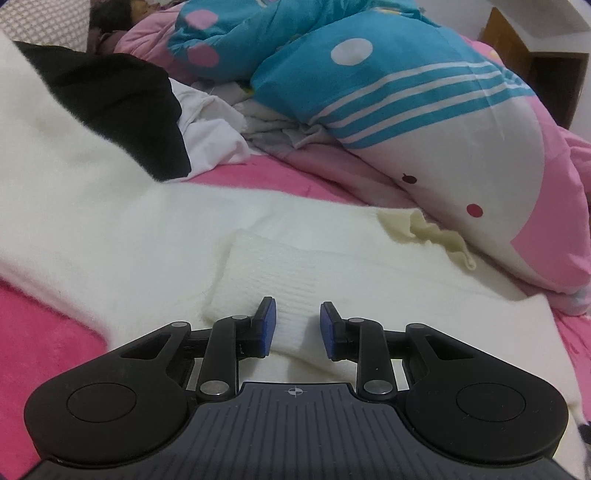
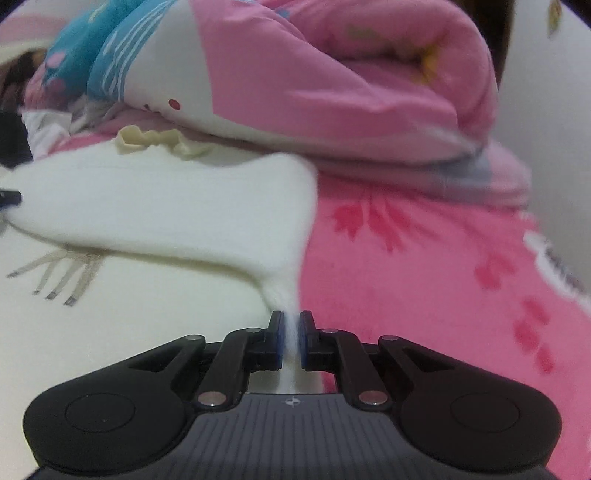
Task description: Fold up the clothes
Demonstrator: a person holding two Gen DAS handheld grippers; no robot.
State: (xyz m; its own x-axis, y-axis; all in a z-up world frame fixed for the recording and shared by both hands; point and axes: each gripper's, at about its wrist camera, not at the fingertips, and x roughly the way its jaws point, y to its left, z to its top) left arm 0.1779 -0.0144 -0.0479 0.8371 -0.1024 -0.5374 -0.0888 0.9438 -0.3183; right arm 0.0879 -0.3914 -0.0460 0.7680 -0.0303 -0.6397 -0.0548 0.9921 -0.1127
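A fluffy white sweater [image 1: 110,206] lies spread over the pink bed. Its ribbed cuff [image 1: 273,280] is folded across the body and reaches between the fingers of my left gripper [image 1: 297,323], which is open around it without pinching. In the right wrist view my right gripper [image 2: 291,334] is shut on a corner of the white sweater [image 2: 177,210], and the fabric pulls up taut from the bed into the pads. A cream ruffled collar [image 2: 155,142] shows at the sweater's far edge.
A rolled quilt in blue, white and pink [image 1: 424,122] lies just behind the sweater. A black garment [image 1: 122,110] and white clothes [image 1: 214,133] are piled at the back left. A person [image 1: 118,14] lies at the far left. Pink sheet [image 2: 424,258] spreads right.
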